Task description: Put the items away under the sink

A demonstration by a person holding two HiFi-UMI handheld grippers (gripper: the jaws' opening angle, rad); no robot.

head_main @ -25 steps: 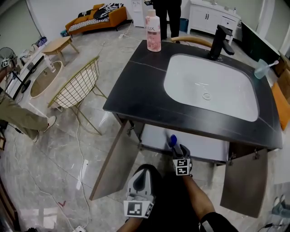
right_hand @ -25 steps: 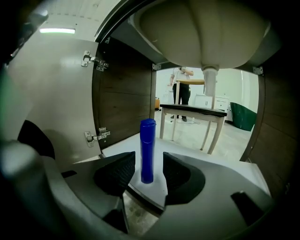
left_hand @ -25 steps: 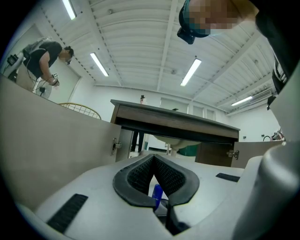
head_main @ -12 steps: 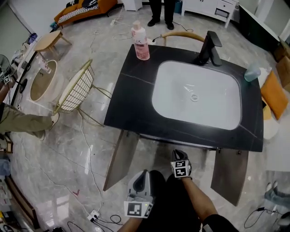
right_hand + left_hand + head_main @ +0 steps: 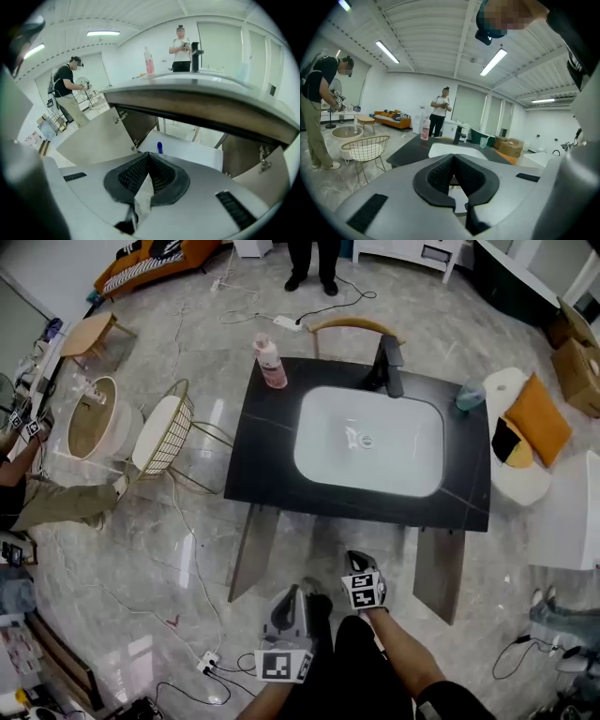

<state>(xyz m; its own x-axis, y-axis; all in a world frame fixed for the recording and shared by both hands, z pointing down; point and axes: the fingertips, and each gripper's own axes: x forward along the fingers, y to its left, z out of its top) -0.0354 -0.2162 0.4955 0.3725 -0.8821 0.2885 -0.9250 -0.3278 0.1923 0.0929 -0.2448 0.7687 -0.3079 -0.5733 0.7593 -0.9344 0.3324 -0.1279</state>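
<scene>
Pink plastic bottle [image 5: 271, 362] is standing at the counter's [image 5: 262, 456] far left corner, looking light, stiff, maybe slippery; mid-body is probably offering the surest hold. Left gripper [image 5: 451, 161] and right gripper [image 5: 148, 159] are hanging near, jaws pressed together, empty.

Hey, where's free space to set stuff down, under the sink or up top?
The white shelf is bare right of the blue item. On the counter, the left strip in front of the pink bottle is free; tight by the faucet.
</scene>
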